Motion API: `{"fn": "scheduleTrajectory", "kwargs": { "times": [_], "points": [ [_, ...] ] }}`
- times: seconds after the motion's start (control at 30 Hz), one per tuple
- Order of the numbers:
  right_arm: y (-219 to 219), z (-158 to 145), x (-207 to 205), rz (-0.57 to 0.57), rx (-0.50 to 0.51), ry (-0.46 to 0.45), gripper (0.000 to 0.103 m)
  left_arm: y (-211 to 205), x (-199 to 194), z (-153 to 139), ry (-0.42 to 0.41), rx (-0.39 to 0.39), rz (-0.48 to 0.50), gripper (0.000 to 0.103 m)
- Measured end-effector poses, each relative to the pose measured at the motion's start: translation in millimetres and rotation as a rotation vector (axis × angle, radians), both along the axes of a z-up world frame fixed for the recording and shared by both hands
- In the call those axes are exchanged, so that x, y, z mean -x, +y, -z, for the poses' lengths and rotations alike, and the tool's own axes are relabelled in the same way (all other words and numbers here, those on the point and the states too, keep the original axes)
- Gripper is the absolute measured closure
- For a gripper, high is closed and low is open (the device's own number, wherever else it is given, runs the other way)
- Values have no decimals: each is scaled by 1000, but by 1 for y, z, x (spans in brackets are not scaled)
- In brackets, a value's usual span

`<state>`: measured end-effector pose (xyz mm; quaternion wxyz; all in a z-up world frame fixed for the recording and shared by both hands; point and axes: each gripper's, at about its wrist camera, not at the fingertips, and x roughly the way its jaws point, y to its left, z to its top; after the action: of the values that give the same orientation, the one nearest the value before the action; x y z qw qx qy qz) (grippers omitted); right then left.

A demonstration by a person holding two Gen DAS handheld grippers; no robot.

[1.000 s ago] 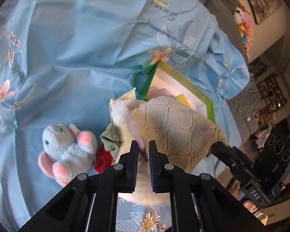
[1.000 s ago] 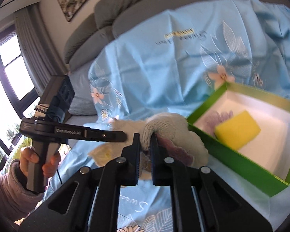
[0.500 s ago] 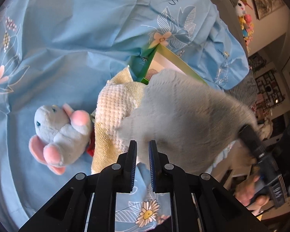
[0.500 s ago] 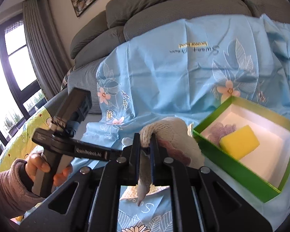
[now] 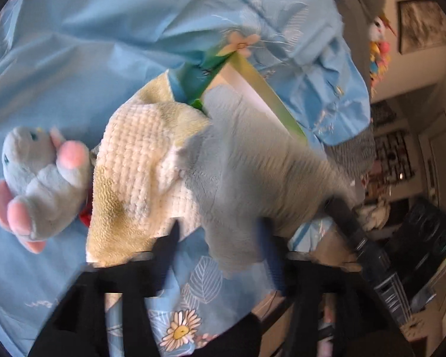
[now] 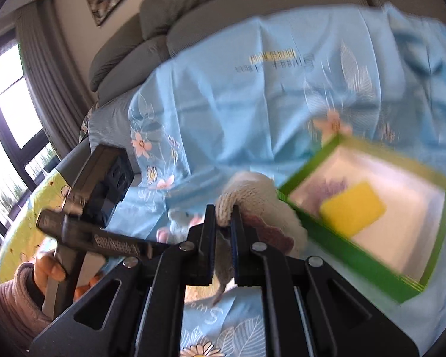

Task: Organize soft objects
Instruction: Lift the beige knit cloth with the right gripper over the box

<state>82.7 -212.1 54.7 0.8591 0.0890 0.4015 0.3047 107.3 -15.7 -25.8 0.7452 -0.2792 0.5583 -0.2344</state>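
A beige knit cloth (image 6: 246, 190) hangs bunched from my right gripper (image 6: 223, 217), which is shut on its fold. In the left wrist view the same cloth (image 5: 252, 172) drapes over a cream and yellow towel (image 5: 133, 163) on the blue sheet. My left gripper (image 5: 220, 238) is blurred and its jaws are opening; the cloth's lower edge lies between them, but the pads do not press on it. A grey and pink plush animal (image 5: 41, 175) lies left of the towel. The green box (image 6: 356, 255) holds a yellow sponge (image 6: 352, 208) and a purple item (image 6: 333, 187).
A blue flowered sheet (image 6: 238, 113) covers a grey sofa (image 6: 223, 9). Something red (image 5: 84, 217) shows under the plush. A hand (image 6: 47, 270) in a pink sleeve holds the left gripper's handle at the lower left. Shelves and dark equipment (image 5: 425, 238) stand beyond the sheet's edge.
My left gripper's jaws have opened and let go of the beige cloth, and that hand has sunk closer to the sheet. The right gripper still holds the cloth.
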Motion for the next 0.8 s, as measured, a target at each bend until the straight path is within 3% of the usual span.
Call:
{"fn": "scheduleTrajectory", "kwargs": {
  "times": [0.17, 0.27, 0.43, 0.6, 0.67, 0.7, 0.8],
  "points": [
    [6, 31, 19, -78, 62, 45, 95, -11, -6, 0, 6, -38, 5, 35],
    [11, 39, 28, -126, 93, 50, 95, -11, -9, 3, 29, 22, 1, 35],
    [14, 51, 32, -147, 158, 65, 95, -14, -5, -3, 13, 24, 10, 35],
    [22, 52, 35, -178, 153, 61, 95, -30, -4, -12, -30, -90, 42, 36],
    [26, 45, 42, -211, 135, 36, 95, -35, -4, -11, -36, -128, 56, 49],
    [28, 43, 45, -220, 141, 25, 95, -37, -4, -10, -37, -141, 63, 64],
    [30, 41, 49, -222, 162, 18, 95, -42, -2, -11, -43, -153, 86, 96]
  ]
}}
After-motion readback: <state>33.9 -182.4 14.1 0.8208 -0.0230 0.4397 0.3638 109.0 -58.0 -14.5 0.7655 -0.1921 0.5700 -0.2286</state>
